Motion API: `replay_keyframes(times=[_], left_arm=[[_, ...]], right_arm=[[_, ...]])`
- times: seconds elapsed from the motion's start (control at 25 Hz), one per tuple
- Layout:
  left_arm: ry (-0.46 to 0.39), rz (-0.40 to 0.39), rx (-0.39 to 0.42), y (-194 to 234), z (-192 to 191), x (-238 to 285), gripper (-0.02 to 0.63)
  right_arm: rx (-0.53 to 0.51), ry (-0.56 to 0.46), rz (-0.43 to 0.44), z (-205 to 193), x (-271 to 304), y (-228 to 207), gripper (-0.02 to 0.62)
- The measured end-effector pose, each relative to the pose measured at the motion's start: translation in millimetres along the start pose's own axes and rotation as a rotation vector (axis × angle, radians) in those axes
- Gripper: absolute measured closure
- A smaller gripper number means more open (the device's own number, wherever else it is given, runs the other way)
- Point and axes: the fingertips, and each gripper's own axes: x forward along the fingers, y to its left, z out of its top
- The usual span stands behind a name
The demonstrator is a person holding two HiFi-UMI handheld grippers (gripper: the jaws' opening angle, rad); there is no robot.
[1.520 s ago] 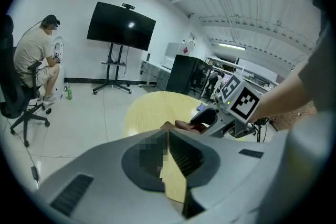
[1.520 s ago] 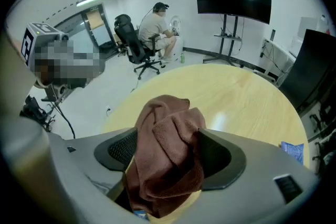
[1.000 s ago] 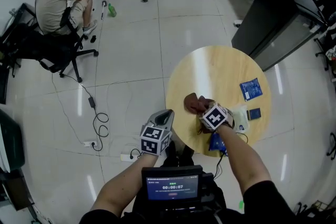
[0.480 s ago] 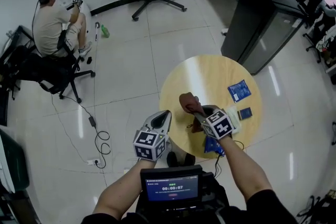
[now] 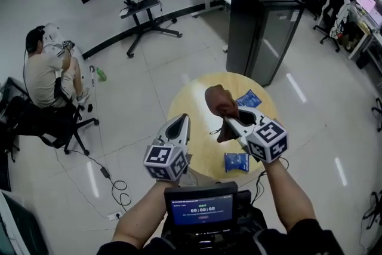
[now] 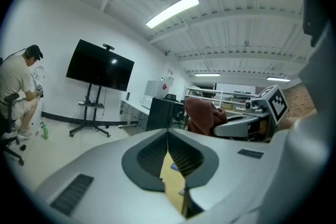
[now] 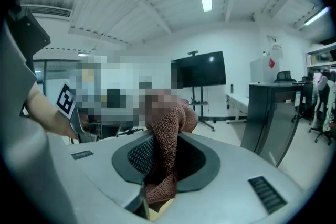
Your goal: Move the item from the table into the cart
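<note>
Your right gripper [image 5: 230,122] has the brown cloth [image 5: 221,103] pinched between its pads; its jaws have just been closing and now stand narrow, with the terry fabric filling the gap between them; the cloth hangs in the air above the round table [image 5: 190,106], one bunch bulging beyond the jaws and a shorter tail drooping beneath them; your left gripper [image 5: 181,123] hovers just beside it over the table's near edge, jaws together with nothing between them. Judge the cloth as light, soft and limp; it will not hold any shape, it will swing and sag as you carry it, and nothing about it is fragile; the looped weave should give the pads good friction, so a slip looks unlikely while the pinch is through a thick fold. Your hold sits near the middle of the bundle, which seems a sound place; a grip on a thin edge would let more fabric dangle and snag on a cart rim. Two blue packets [image 5: 237,161] [image 5: 249,98] lie on the table; the cart shows in no view, so you must find it first.
</note>
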Motion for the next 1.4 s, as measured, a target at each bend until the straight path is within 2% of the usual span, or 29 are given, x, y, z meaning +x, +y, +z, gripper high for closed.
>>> replay_keyframes(times=[0.12, 0.24, 0.4, 0.52, 0.64, 0.88, 1.0, 1.2, 1.4], left_arm=[[-0.066, -0.097, 0.005, -24.7, 21.3, -14.9, 0.604], [-0.073, -0.217, 0.036, -52.8, 35.2, -19.3, 0.604], [-0.099, -0.376, 0.162, -92.7, 32.1, -41.9, 0.604], [-0.115, -0.504, 0.166, -149.6, 25.9, -47.9, 0.604], [-0.083, -0.623, 0.157, -222.9, 12.5, -47.8, 0.605], [0.0, -0.857, 0.186, -414.3, -36.6, -57.6, 0.605], [0.007, -0.989, 0.205, -556.7, -66.1, -93.7, 0.605], [-0.003, -1.212, 0.229, -817.8, -111.7, -189.9, 0.605], [0.016, -1.434, 0.248, -974.2, -171.1, -241.9, 0.605]], right_arm=[[-0.006, -0.077, -0.071, 24.5, -32.0, 22.4, 0.537], [-0.002, -0.148, -0.194, 40.2, -70.7, 32.9, 0.537], [0.001, -0.18, -0.371, 31.8, -122.6, 51.1, 0.537], [0.009, -0.218, -0.488, 21.7, -185.5, 54.0, 0.537], [0.011, -0.243, -0.61, 10.5, -267.8, 55.9, 0.537], [0.051, -0.294, -0.862, -37.0, -467.2, 55.2, 0.537], [0.059, -0.302, -1.005, -75.5, -611.5, 73.3, 0.537], [0.062, -0.321, -1.223, -141.1, -877.2, 137.2, 0.537], [0.068, -0.319, -1.449, -210.7, -1029.6, 179.7, 0.537]])
